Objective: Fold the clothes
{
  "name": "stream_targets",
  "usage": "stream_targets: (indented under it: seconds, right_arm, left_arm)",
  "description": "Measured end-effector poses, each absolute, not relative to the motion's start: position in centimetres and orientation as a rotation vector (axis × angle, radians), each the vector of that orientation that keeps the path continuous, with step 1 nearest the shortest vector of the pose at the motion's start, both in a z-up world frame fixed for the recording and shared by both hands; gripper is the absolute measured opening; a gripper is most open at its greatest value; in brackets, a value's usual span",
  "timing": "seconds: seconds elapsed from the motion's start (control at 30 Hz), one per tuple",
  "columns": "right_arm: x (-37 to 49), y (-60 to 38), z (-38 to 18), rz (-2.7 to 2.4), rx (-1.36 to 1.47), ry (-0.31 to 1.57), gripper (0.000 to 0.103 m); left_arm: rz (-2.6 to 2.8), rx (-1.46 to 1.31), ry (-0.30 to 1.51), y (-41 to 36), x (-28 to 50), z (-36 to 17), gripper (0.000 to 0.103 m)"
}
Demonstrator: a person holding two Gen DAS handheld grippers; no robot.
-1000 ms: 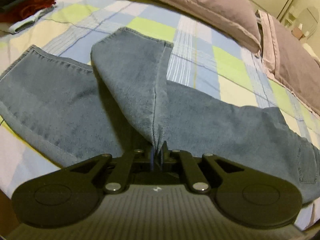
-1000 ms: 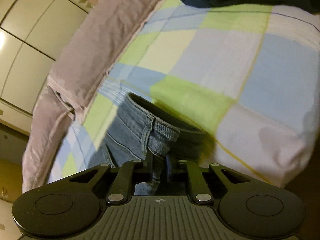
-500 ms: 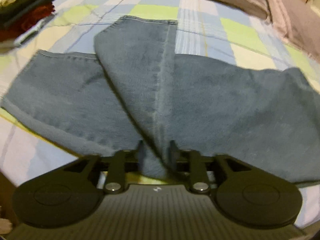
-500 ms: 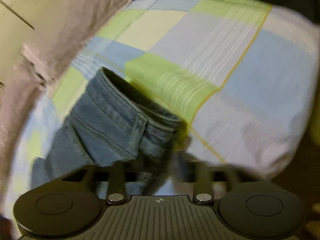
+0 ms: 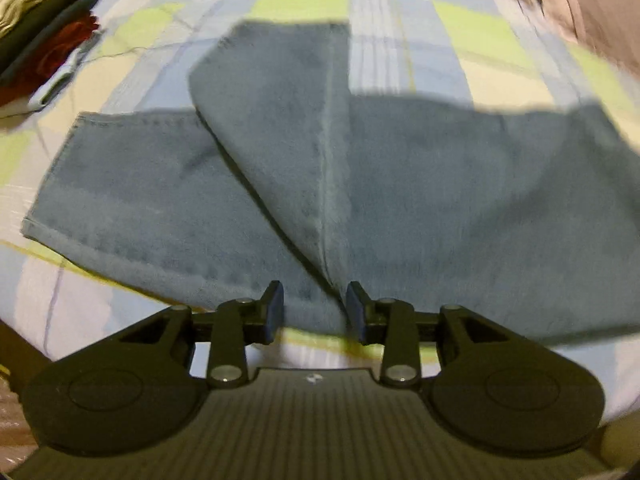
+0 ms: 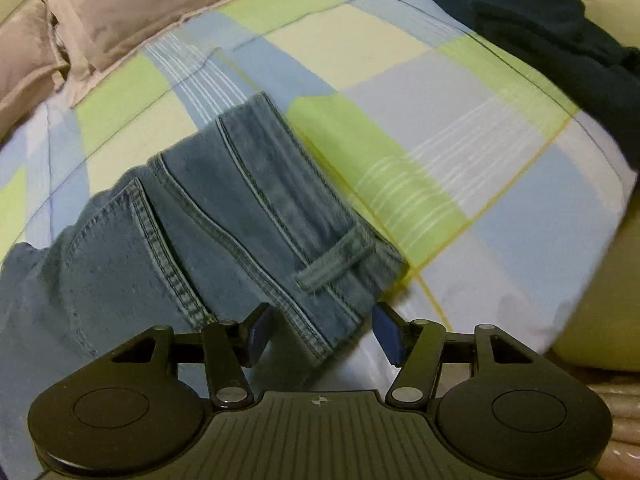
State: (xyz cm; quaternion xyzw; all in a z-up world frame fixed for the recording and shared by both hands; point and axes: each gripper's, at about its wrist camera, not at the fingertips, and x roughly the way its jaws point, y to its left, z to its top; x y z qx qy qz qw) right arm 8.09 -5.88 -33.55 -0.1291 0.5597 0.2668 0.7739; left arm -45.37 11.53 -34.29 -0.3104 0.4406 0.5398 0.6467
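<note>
1. Left gripper (image 5: 315,312), your jaws have just opened: a second ago they pinched the jeans (image 5: 360,184) at the leg seam, and now they stand apart, pads clear, with the released fold lying between them at the bed's near edge. One leg lies crossed over the other, so this fold looks laid down.
2. Right gripper (image 6: 323,334) has just opened too; the waistband (image 6: 304,216) you held now rests flat, its end between your parted jaws near the bed's near edge.
3. Under both views you have a checked bedsheet (image 6: 460,128); pillows (image 6: 132,8) along the far edge, a dark garment (image 6: 540,24) at the far right corner, stacked clothes (image 5: 44,36) far left.
</note>
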Motion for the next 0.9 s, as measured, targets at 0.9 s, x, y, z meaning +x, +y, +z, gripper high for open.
stream_targets:
  seconds: [0.9]
  right_arm:
    - [8.2,-2.8,-32.8,0.358,-0.119,1.334,0.059]
  left_arm:
    - [1.345,-0.701,0.611,27.9,-46.6,-33.9,0.004]
